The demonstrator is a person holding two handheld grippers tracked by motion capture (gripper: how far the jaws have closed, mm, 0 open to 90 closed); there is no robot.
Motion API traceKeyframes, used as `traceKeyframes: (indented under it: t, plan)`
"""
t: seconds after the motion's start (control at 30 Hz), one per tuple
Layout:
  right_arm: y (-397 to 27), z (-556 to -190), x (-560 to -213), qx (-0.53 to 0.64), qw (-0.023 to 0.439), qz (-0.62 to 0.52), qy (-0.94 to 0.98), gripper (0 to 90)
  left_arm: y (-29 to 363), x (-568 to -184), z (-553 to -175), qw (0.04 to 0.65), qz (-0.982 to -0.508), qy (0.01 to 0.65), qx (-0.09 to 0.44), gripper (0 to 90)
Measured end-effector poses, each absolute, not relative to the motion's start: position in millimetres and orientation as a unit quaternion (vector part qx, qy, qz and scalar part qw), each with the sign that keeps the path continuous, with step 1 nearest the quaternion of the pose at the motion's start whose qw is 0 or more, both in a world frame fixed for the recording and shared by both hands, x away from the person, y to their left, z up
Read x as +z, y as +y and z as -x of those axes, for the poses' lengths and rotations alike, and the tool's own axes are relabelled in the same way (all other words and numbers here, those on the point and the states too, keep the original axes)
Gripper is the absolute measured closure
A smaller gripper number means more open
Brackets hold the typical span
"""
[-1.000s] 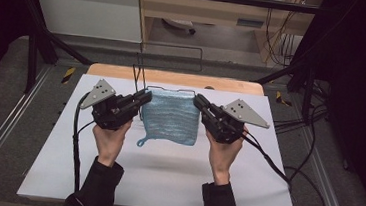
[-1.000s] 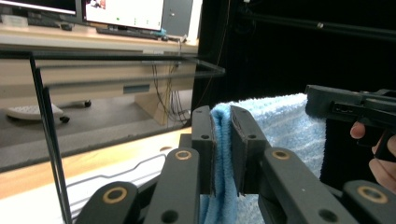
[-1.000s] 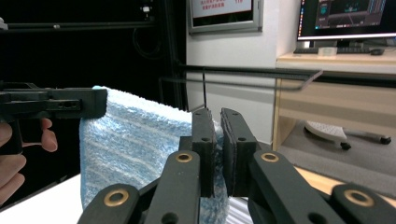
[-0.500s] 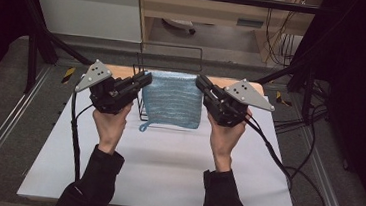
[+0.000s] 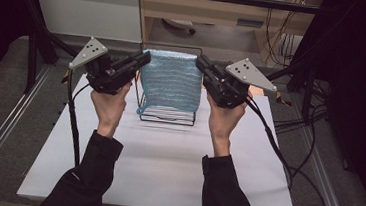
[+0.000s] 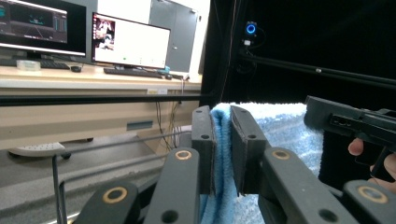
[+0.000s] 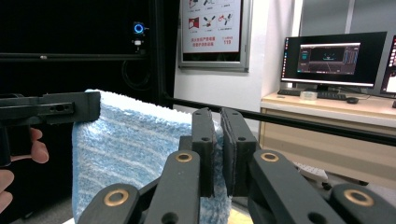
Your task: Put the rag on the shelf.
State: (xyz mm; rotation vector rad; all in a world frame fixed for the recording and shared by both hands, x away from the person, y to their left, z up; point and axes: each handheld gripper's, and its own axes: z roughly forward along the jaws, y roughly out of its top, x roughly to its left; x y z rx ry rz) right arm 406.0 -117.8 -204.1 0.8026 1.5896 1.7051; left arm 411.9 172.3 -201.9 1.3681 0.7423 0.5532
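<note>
**Blue towel held up by two grippers**

Blue and fluffy, the towel (image 5: 170,82) hangs in the air above the white table (image 5: 165,166). It has pale stripes running across it. It is stretched flat between the two grippers, like a small sheet on a line, and its lower edge hangs down in front of a black wire rack (image 5: 166,115) that stands on the table behind it.

The left gripper (image 5: 142,60) pinches the towel's top left corner. In the left gripper view, its two black jaws are pressed close together with the blue cloth (image 6: 223,154) squeezed between them. The left hand (image 5: 109,105) grips the handle from below.

The right gripper (image 5: 202,64) pinches the top right corner. In the right gripper view, its jaws are also squeezed close together, and the towel (image 7: 135,149) sits between them and spreads out to the left. The right hand (image 5: 223,120) holds that handle from below too.

Both grippers are at about the same height, one on each side of the towel, well above the table. Each one has a grey three-cornered plate on top and a black cable trailing down over the table edge.

Both arms wear dark sleeves (image 5: 89,175). Behind the table are a desk (image 6: 70,79) and computer screens (image 6: 130,44).
</note>
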Motion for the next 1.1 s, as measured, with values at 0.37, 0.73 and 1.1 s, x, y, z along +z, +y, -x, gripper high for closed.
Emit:
traceKeyframes:
  t: [0.37,0.73,1.1]
  plan:
    - [-114.2,-419.3,-178.4,0.659,0.342,-0.298,0.599,85.2,174.7,-178.4,-426.3,0.687,-0.598,0.327,0.25,80.6]
    - [-111.9,-441.3,-164.5,0.661,0.344,-0.305,0.593,85.2,174.0,-160.4,-446.7,0.686,-0.597,0.328,0.256,80.5]
    - [-111.5,-460.0,-152.2,0.665,0.342,-0.31,0.587,85.1,174.6,-144.9,-470.7,0.688,-0.595,0.337,0.244,80.5]
